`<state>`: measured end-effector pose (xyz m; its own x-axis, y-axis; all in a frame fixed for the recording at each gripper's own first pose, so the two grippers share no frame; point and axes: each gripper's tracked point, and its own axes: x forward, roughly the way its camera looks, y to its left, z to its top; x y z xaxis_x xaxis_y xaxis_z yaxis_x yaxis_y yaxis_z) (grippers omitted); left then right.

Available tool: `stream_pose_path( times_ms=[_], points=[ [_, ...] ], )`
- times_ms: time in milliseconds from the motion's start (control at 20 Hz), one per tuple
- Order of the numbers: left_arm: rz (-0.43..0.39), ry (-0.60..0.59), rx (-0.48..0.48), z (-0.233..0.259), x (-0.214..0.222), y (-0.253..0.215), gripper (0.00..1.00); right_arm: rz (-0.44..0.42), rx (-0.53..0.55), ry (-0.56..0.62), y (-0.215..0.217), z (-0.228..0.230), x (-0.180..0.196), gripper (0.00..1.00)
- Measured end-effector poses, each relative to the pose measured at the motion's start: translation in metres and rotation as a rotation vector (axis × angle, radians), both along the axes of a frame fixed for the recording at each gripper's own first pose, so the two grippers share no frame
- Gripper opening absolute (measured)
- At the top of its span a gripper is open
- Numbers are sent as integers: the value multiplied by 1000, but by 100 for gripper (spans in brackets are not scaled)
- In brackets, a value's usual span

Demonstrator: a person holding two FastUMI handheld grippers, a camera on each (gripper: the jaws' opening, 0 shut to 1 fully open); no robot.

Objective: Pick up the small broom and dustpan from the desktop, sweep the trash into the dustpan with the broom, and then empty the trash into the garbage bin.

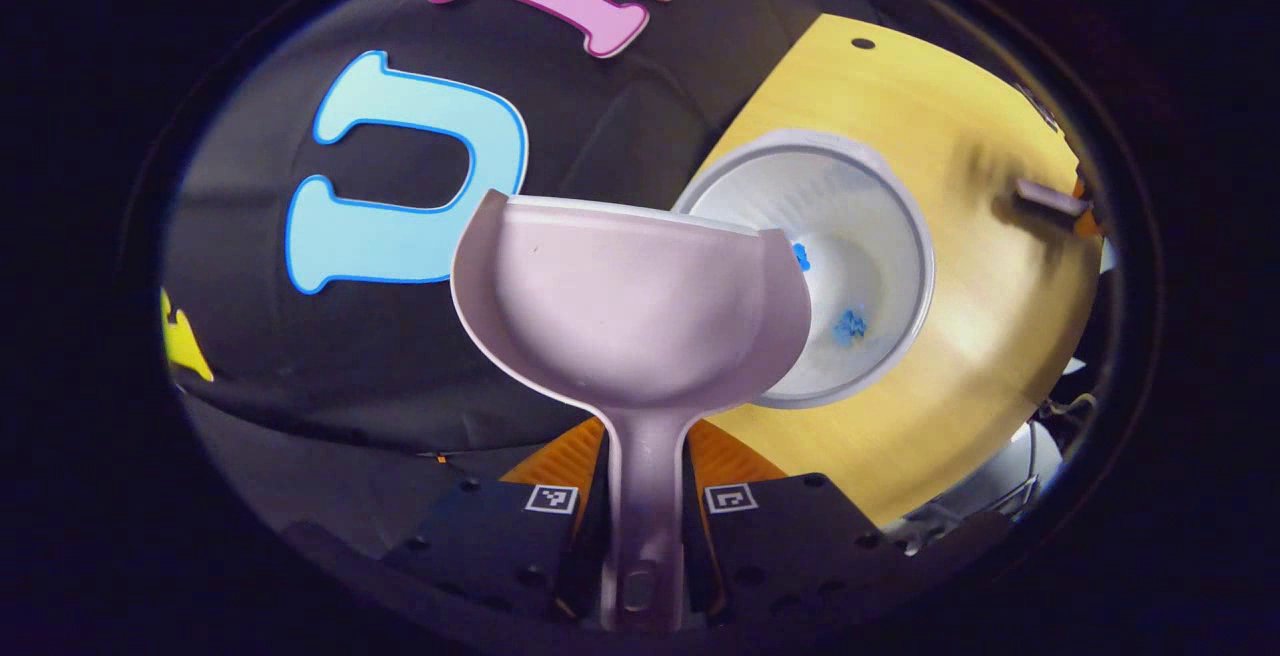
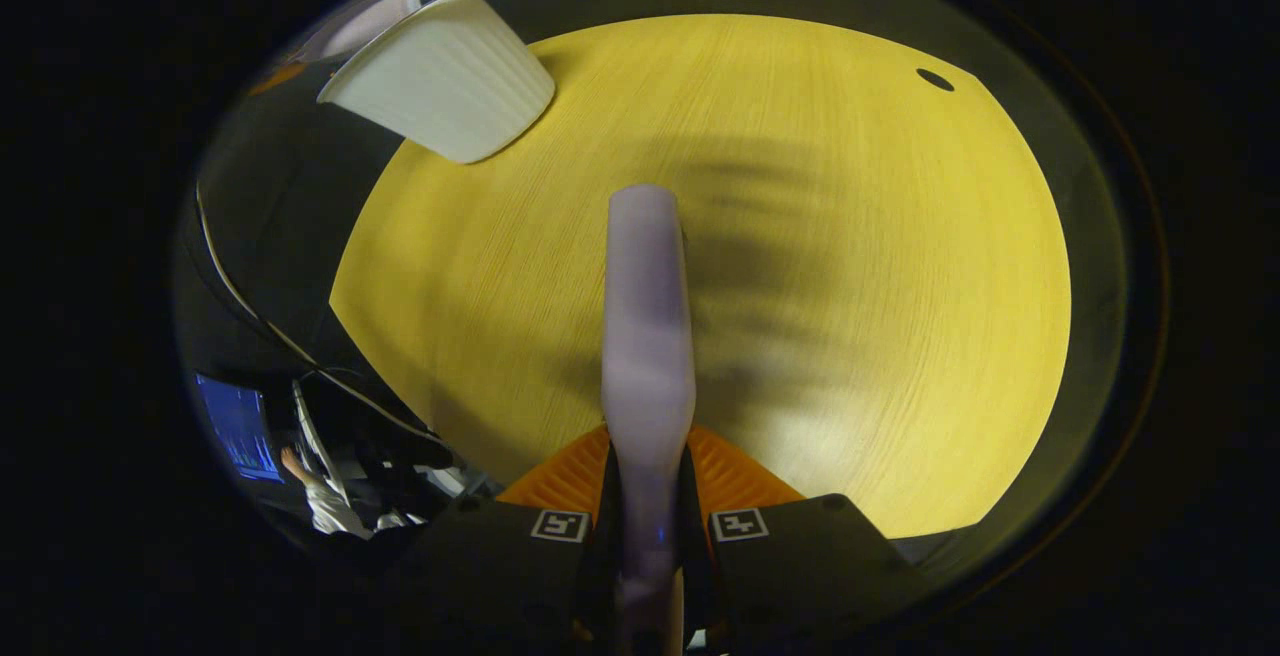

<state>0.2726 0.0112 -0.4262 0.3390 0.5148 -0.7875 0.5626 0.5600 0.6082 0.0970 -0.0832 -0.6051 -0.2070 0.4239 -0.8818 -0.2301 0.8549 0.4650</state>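
Left tool (image 1: 640, 526) clamps the dustpan (image 1: 630, 306) handle, pan tipped over the white bin (image 1: 905, 236) on the worktop (image 1: 1000, 336); blue scraps (image 1: 850, 326) lie inside. Right tool (image 2: 648, 536) grips the broom (image 2: 648, 336) w/ both fingers. Best to tip steeply, lip kept inside the rim.

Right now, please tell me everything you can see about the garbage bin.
The garbage bin is a round white container, plastic by its look, with a rolled rim and ribbed outer walls. It stands open at the table's edge, near the black cloth wall. Inside lie small blue scraps. The dustpan, gripped by the left gripper, is held tilted over its rim; whether they touch cannot be told.
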Motion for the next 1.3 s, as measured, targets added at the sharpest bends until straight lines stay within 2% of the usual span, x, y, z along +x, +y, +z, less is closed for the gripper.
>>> stream_pose_path(
  times_ms=[150,300,400,500,600,800,950,1150,1250,1300],
  points=[
    [29,-176,-128,9,1,-21,30,-33,-10,-7,-6,4,4,30],
    [97,-321,-354,8,-1,-69,30,-67,-31,-36,-16,17,15,30],
    [114,-339,-519,-2,-14,-115,29,-116,-30,-50,-16,25,19,30],
    [119,-315,-663,-30,-44,-174,30,-160,-43,-57,-17,25,19,30],
    [136,-289,-767,-70,-76,-229,29,-195,-88,-76,-23,21,21,30],
    [281,-239,-869,-149,-120,-293,30,-280,-173,-60,-33,8,19,30],
    [422,-167,-927,-191,-154,-315,29,-218,-255,-87,-39,-15,22,30],
    [594,-166,-863,-240,-195,-316,29,-164,-305,-162,-26,-49,47,30],
    [637,-160,-854,-258,-210,-322,31,-146,-322,-166,-23,-65,57,30],
    [660,-157,-859,-265,-211,-324,30,-153,-321,-165,-19,-58,53,30]
  ],
)
